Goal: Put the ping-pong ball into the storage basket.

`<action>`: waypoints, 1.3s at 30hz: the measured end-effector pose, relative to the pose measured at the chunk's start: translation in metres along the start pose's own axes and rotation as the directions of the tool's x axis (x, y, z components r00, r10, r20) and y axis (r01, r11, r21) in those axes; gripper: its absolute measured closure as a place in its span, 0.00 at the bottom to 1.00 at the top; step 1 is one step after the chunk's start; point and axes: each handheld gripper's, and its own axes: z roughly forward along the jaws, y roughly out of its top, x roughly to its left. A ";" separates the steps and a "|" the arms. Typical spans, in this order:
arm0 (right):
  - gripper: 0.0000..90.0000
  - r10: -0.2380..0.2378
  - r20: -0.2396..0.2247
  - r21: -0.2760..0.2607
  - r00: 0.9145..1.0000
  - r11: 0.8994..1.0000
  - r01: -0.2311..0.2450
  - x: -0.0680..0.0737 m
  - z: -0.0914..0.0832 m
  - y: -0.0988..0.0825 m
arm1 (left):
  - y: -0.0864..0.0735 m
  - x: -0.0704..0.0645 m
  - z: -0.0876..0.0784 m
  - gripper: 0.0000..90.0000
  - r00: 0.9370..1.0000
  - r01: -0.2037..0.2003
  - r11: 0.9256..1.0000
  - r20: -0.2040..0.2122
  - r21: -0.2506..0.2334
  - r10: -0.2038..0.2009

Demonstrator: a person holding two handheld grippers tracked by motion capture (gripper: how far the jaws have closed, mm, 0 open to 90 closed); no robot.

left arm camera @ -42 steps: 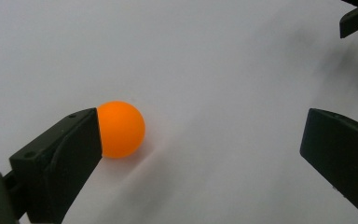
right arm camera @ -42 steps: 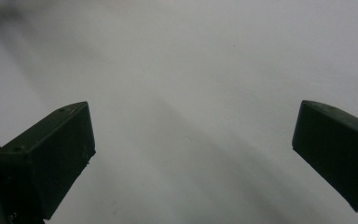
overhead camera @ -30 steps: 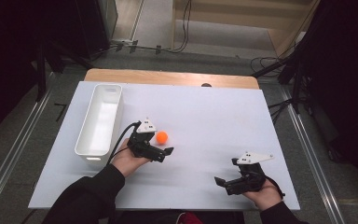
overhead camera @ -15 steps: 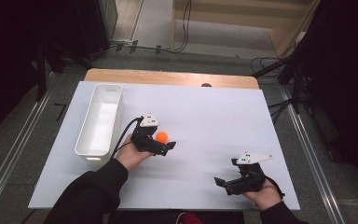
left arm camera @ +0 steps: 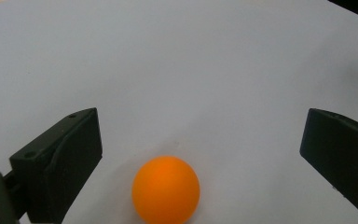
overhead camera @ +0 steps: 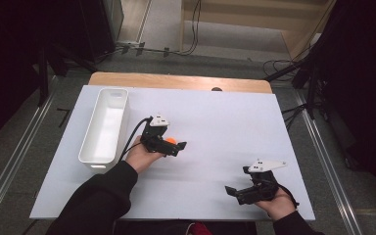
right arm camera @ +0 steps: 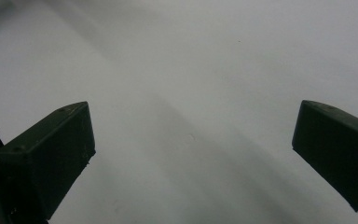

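Jaws of matte black plastic stand wide apart on the left hand-held gripper (left arm camera: 200,154), its blocky fingers flanking a smooth orange ball (left arm camera: 166,189) without touching it. Round and glossy (a table-tennis ball, by its look), it rests on the flat white table (overhead camera: 225,122) near the middle, right of a long, rounded white plastic bin (overhead camera: 104,131). Near the table's front edge, the right hand-held gripper (overhead camera: 232,192) also gapes open over bare surface.
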 end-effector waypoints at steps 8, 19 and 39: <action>0.00 0.001 -0.005 -0.002 1.000 1.000 -0.001 0.000 -0.001 0.000 | -0.003 0.001 0.004 0.00 1.000 -0.027 1.000 -0.010 0.009 0.027; 0.00 -0.006 -0.006 0.001 1.000 1.000 0.006 0.001 0.000 0.000 | -0.013 0.003 0.013 0.00 0.998 -0.044 0.998 -0.032 0.040 0.046; 0.00 -0.021 -0.019 0.008 1.000 1.000 0.021 0.003 0.002 0.002 | -0.030 0.007 0.025 0.01 0.998 -0.028 0.997 -0.061 0.070 0.032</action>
